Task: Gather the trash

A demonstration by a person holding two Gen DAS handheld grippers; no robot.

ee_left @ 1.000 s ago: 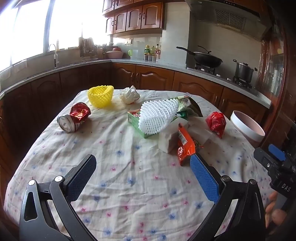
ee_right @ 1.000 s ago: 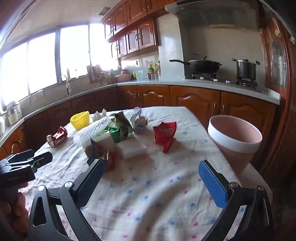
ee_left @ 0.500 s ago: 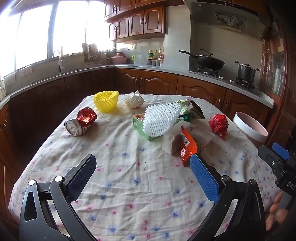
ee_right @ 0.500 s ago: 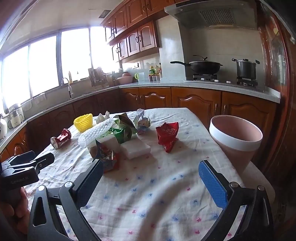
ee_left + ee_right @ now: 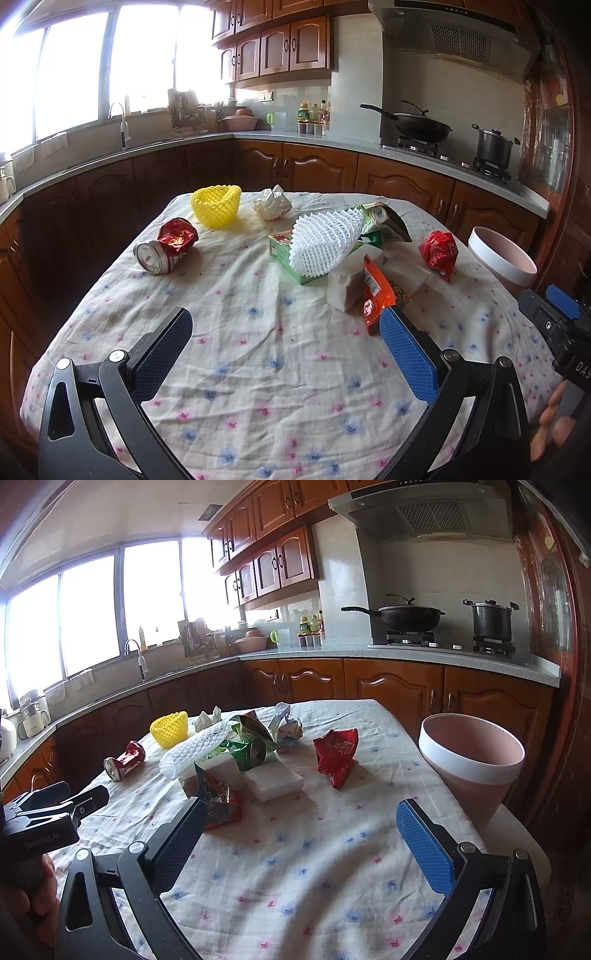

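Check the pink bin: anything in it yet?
Looks empty. The right wrist view shows only bare pink inner wall in the pink bin; its bottom is hidden, so cannot tell for certain.

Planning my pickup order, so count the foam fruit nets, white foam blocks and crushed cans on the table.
Foam fruit nets: 2, yellow foam net, white foam net
White foam blocks: 2
Crushed can: 1
Total: 5

bare cloth lies open between both tongs' jaws. ahead, a wrapper pile blocks the middle; the bin stands clear right of the right tongs.
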